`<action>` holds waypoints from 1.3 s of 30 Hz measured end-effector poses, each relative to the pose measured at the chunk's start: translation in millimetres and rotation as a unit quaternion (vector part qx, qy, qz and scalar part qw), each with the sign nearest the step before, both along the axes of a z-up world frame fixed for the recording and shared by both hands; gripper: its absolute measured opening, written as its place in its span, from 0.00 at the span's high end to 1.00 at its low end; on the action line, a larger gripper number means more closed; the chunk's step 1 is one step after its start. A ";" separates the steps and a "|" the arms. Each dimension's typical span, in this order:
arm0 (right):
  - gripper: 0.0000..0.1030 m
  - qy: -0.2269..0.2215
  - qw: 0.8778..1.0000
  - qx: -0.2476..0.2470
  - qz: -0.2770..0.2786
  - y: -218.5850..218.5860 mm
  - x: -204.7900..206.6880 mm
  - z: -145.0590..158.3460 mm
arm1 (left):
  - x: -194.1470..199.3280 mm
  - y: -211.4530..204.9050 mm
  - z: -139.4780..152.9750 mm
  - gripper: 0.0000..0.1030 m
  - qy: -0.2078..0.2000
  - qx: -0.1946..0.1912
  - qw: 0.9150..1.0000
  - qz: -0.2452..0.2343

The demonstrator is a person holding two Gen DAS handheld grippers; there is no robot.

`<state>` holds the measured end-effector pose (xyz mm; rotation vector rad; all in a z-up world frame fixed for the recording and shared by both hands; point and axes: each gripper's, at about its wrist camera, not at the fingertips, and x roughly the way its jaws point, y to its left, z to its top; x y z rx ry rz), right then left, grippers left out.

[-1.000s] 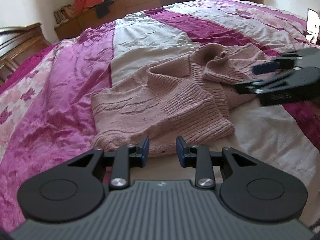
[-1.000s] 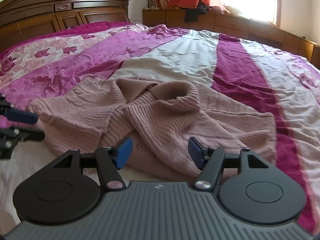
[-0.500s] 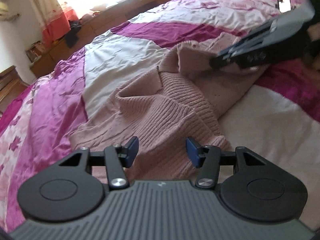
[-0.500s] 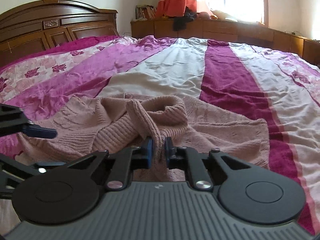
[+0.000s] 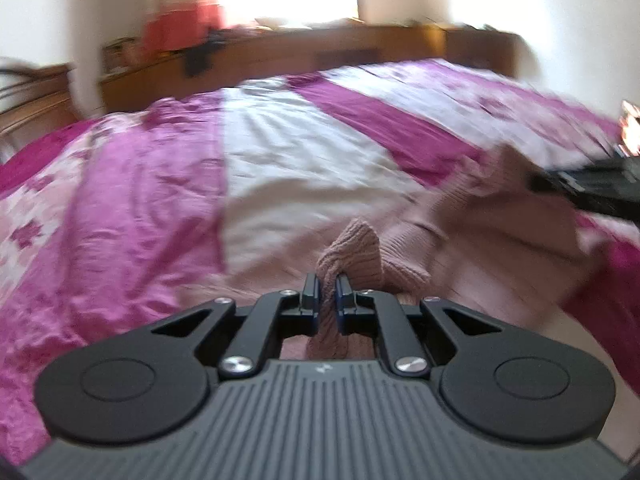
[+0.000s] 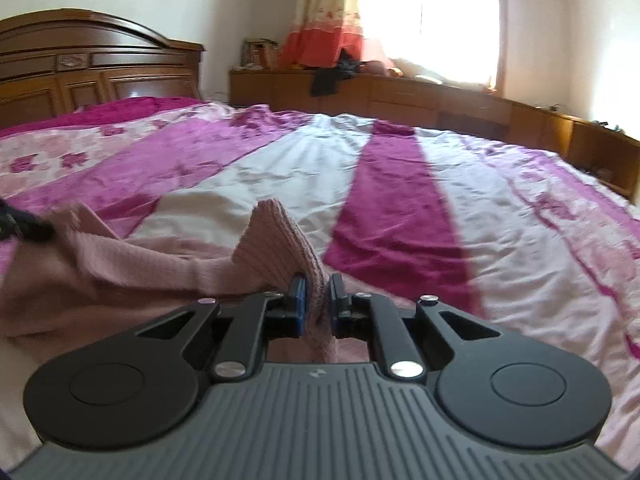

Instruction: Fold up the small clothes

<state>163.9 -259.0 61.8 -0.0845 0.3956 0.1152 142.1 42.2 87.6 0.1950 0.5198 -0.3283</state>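
Note:
A pale pink knitted sweater [image 5: 472, 216] hangs stretched above the striped bedspread [image 5: 288, 160], held at two places. My left gripper [image 5: 327, 294] is shut on a bunched ribbed part of it, which pokes up between the blue pads. My right gripper [image 6: 317, 294] is shut on another ribbed fold of the sweater [image 6: 276, 240], and the knit runs off to the left toward the other gripper's dark tip [image 6: 24, 224]. In the left wrist view the right gripper [image 5: 592, 188] shows at the right edge, gripping the cloth. That view is motion-blurred.
The bedspread [image 6: 400, 200] has magenta, white and floral stripes and spreads wide beyond the sweater. A dark wooden headboard [image 6: 80, 68] stands at the left. Low wooden cabinets [image 6: 440, 100] run under the bright window, with a dark garment [image 6: 328, 78] lying on them.
My left gripper went from open to shut on the sweater's ribbed part. Both grippers have risen with the sweater, which was lying crumpled on the bed and now hangs between them.

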 end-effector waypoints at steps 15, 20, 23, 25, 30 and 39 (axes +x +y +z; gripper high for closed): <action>0.88 0.132 0.982 0.067 -0.115 -71.4 90.8 -65.7 | 115.1 60.8 -46.4 0.88 0.067 0.025 0.986 0.149; 0.72 0.130 0.979 0.134 -0.085 -85.3 89.0 -63.5 | 121.2 80.0 -51.4 0.87 0.098 -0.044 0.982 0.155; 0.47 0.136 0.975 0.167 -0.057 -90.1 94.1 -60.0 | 119.7 85.1 -46.4 0.85 0.107 -0.079 0.981 0.142; 0.44 0.137 0.975 0.169 -0.045 -88.3 96.8 -56.5 | 119.0 89.2 -44.0 0.67 0.114 -0.109 0.978 0.138; 0.44 0.143 0.976 0.157 -0.044 -84.2 106.7 -58.9 | 119.8 91.0 -46.3 0.52 0.125 -0.154 0.972 0.124; 0.90 0.048 0.996 0.055 -0.049 -67.4 93.4 -38.9 | 121.4 73.3 -52.9 0.91 0.088 -0.140 0.982 0.094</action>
